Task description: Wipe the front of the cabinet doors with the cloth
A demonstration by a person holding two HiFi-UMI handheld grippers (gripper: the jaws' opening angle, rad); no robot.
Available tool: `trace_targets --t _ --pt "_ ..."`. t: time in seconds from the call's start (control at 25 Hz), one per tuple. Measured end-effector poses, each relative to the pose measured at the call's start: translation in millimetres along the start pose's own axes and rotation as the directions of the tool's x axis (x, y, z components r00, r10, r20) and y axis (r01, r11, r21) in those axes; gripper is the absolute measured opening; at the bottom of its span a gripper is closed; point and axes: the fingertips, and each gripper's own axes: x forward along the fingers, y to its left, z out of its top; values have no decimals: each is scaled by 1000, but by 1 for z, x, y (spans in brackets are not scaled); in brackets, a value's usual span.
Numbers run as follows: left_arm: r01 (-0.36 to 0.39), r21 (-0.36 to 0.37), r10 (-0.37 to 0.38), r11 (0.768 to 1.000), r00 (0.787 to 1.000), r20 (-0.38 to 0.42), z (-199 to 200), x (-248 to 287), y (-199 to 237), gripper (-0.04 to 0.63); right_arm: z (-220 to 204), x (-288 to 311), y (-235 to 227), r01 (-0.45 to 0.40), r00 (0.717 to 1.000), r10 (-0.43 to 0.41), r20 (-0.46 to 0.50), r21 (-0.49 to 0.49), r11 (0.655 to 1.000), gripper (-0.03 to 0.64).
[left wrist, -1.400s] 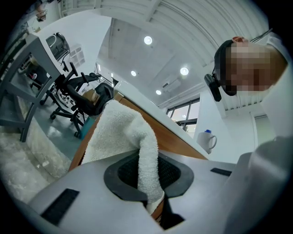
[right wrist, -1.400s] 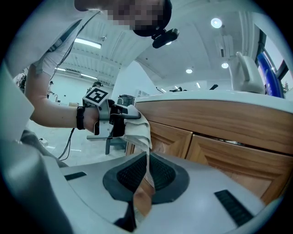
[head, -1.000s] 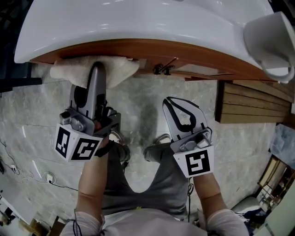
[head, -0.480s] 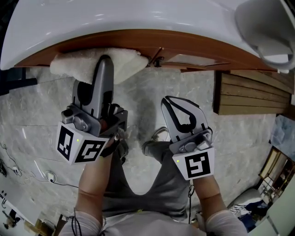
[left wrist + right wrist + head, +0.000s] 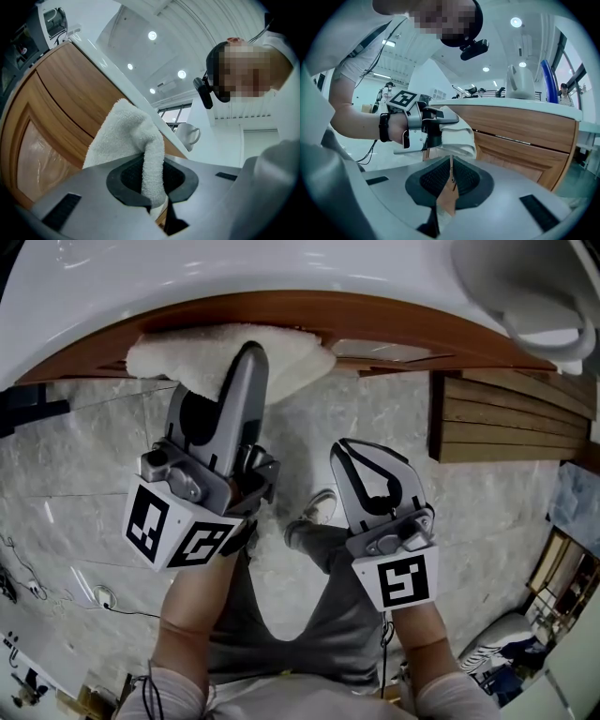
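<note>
A white terry cloth (image 5: 217, 354) is pressed against the brown wooden cabinet front (image 5: 394, 322) just under the white countertop. My left gripper (image 5: 251, 352) is shut on the cloth, its tip pushed into it. In the left gripper view a fold of the cloth (image 5: 129, 138) hangs pinched between the jaws of the left gripper (image 5: 152, 180), beside a panelled door (image 5: 44, 117). My right gripper (image 5: 345, 454) hangs lower and to the right, shut and holding nothing, apart from the cabinet. The right gripper view shows the right gripper (image 5: 451, 176), the cloth (image 5: 460, 138) and the door fronts (image 5: 520, 136).
A white mug (image 5: 530, 282) stands on the countertop (image 5: 281, 268) at the upper right. A slatted wooden panel (image 5: 506, 423) lies at the right near the floor. The person's legs and a shoe (image 5: 321, 507) are over the grey marble floor (image 5: 75, 474) below the grippers.
The left gripper has slid to the right along the cabinet front with the cloth in it. The right gripper has stayed about where it was.
</note>
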Motion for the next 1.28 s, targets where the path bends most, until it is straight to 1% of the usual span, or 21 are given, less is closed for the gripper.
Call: trace_targets --t 0.2,0.4,0.56,0.64,0.8,1.0,1.12,1.28 --pt "-8 3 8 1000 1000 0 4 -11 4 52 0 7 6 -19 1000 19 -6 -3 1000 44" --pt "-60 28 60 998 998 -1 24 -44 29 52 13 29 33 -56 998 56 -2 3 998 44" --pt "-132 33 132 991 991 5 47 -90 64 52 30 52 68 -105 994 106 5 -12 994 44" --pt "-175 28 175 984 985 9 52 -114 86 52 33 66 85 -133 991 133 11 -24 991 44" --pt "-231 33 231 972 973 10 49 -149 128 52 24 97 116 -161 987 161 15 -8 987 44" --pt "-275 32 275 961 961 11 46 -170 178 52 17 128 144 -188 981 189 36 -31 982 44" --pt "-283 32 283 959 959 9 42 -172 200 52 5 140 145 -197 979 199 35 -48 979 44" --pt "-259 22 258 966 966 11 33 -162 214 52 -9 157 136 -179 983 181 20 -67 982 44"
